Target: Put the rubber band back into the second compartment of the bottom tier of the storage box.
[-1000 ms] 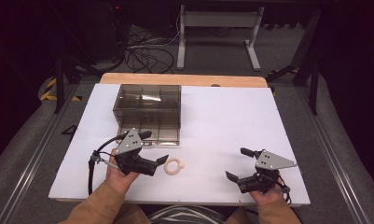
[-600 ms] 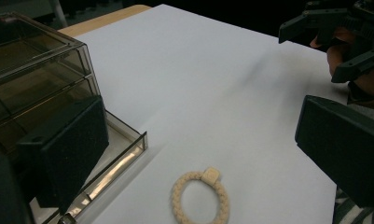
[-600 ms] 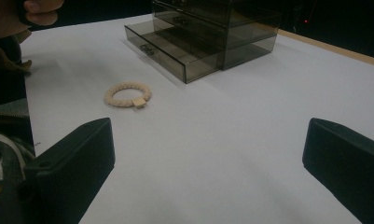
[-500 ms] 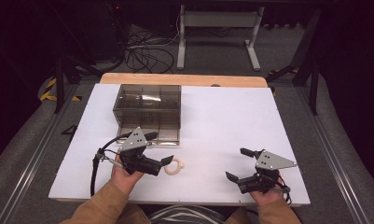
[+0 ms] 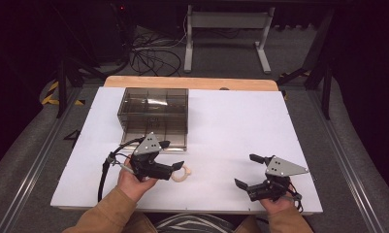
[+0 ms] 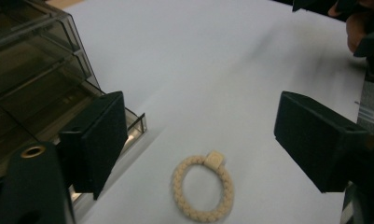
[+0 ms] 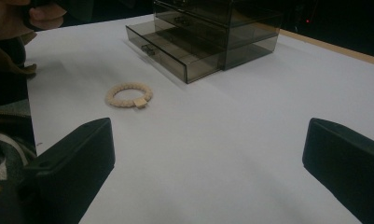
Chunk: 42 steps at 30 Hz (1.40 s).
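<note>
A cream braided bracelet (image 5: 184, 176) with a small square tag lies flat on the white table (image 5: 231, 126), just in front of the smoky clear drawer box (image 5: 153, 114). My left gripper (image 5: 172, 155) hovers over it. In the left gripper view the bracelet (image 6: 177, 186) lies low between the two black jaws of the left gripper (image 6: 208, 135). The jaws have just been closing, and their pads stand apart from the bracelet. My right gripper (image 5: 245, 170) rests open at the front right with nothing in it. The right gripper view looks past the right gripper (image 7: 208, 154) to the bracelet (image 7: 139, 102).
The drawer box (image 7: 212, 32) has its lowest drawer (image 7: 175, 49) pulled out toward the bracelet. That drawer's front corner (image 6: 133, 123) sits close to the left jaw. A wooden strip (image 5: 192, 83) edges the table's far side, with cables and a stand on the floor beyond.
The left gripper has shifted slightly right, so its jaws now stand over the bracelet, and they have narrowed a little. The right gripper and the bracelet have stayed in place.
</note>
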Tool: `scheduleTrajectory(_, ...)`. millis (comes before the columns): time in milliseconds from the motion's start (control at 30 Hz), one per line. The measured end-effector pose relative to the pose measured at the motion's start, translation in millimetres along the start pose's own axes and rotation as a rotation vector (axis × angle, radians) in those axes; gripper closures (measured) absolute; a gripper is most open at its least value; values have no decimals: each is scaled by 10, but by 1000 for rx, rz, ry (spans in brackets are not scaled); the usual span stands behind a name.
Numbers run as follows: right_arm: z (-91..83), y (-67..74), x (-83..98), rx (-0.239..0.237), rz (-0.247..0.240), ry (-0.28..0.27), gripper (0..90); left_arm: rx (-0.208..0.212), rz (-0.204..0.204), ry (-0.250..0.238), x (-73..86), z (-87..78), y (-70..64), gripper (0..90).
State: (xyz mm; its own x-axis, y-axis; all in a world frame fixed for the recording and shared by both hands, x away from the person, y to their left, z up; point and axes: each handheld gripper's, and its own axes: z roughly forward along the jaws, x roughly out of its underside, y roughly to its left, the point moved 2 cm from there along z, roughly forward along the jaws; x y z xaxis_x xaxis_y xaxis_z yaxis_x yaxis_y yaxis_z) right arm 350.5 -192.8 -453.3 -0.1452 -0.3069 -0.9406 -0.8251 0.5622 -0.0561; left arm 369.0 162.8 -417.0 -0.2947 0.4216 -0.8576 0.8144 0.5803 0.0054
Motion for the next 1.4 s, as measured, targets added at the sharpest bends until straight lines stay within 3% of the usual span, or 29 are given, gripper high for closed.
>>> scheduleTrajectory(233,4,1,2,-1,-1,5,32,0,-19,122,45,153,62,262)
scheduleTrajectory(567,17,5,6,-12,1,11,35,16,-53,259,98,330,130,338)
scheduleTrajectory(733,19,7,7,-14,0,14,38,6,-45,320,118,391,142,365)
scheduleTrajectory(1067,31,10,12,-21,-2,20,40,-29,3,423,142,482,98,405)
scheduleTrajectory(1400,34,13,14,-28,-2,22,40,-9,-8,495,180,557,88,428)
